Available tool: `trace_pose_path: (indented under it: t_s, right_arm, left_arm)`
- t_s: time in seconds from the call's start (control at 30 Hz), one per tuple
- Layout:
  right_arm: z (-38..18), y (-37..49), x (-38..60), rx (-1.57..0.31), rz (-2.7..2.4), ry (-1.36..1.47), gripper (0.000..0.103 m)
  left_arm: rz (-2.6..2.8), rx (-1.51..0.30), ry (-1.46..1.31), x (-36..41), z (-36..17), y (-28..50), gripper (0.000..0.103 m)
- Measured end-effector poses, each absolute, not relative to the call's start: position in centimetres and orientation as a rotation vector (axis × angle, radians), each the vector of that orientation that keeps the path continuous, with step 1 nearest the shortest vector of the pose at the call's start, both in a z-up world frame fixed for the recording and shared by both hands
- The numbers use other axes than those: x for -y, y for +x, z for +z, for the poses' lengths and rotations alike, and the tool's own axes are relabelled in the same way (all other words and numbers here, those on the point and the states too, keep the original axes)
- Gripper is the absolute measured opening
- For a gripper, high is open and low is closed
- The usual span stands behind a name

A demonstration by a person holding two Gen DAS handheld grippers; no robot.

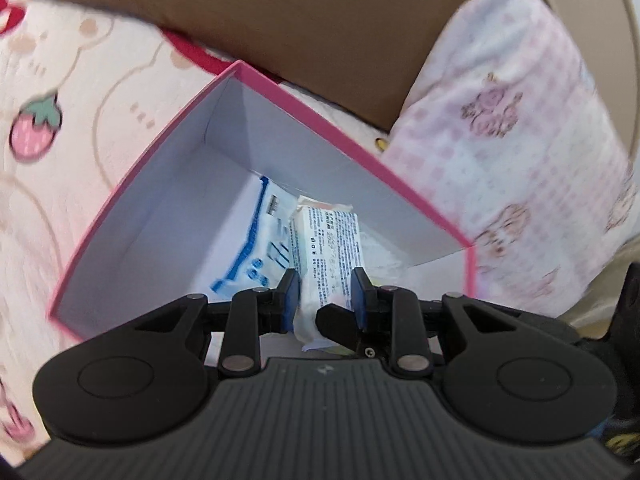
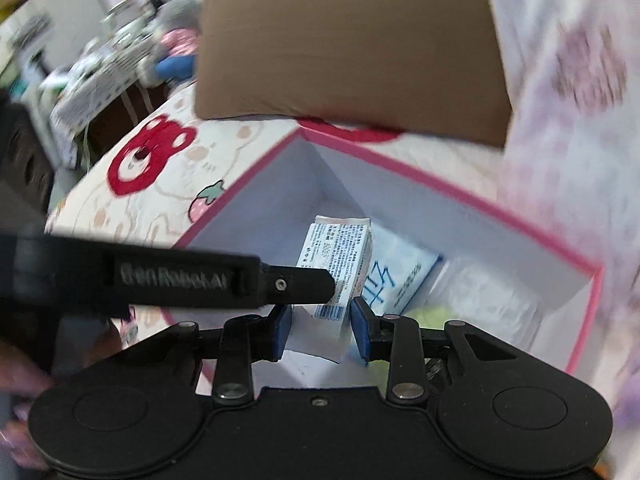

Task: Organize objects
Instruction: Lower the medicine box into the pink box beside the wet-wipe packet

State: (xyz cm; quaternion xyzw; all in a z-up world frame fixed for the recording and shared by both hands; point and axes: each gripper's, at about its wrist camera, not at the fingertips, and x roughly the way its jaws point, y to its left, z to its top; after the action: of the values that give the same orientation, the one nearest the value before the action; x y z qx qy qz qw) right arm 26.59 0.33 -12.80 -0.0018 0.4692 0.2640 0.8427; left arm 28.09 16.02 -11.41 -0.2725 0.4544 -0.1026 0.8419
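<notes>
A small white tissue pack (image 1: 326,248) with black print hangs over the open pink box (image 1: 172,152), whose inside is white. My left gripper (image 1: 325,290) is shut on the pack's lower part, blue pads on both sides. In the right wrist view my right gripper (image 2: 320,320) is shut on the same pack (image 2: 340,260) from below. The left gripper's black finger (image 2: 300,284) reaches in from the left and presses on it. A flat blue-and-white packet (image 1: 256,248) lies on the box floor (image 2: 404,276).
The box sits on a cream blanket (image 1: 60,120) printed with strawberries and bears. A brown cushion (image 1: 300,32) lies behind it, and a pink checked pillow (image 1: 512,152) lies to its right. Another white pack (image 2: 492,304) is in the box. A cluttered stand (image 2: 100,76) is far left.
</notes>
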Motion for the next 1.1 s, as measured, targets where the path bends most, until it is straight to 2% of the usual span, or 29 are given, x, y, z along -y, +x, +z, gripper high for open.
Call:
trace_pose_path:
  t_s: [0.5, 1.1]
  right_arm:
    - [-16.9, 28.0, 0.1, -1.063, 0.371, 0.168, 0.036]
    - [-18.9, 28.7, -0.2, -1.050, 0.294, 0.274, 0.033]
  left_arm:
    - [-0.255, -1.005, -0.587, -15.7, -15.3, 30.8, 0.025]
    - [-0.245, -0.996, -0.619, -17.0, -15.9, 31.7, 0.025]
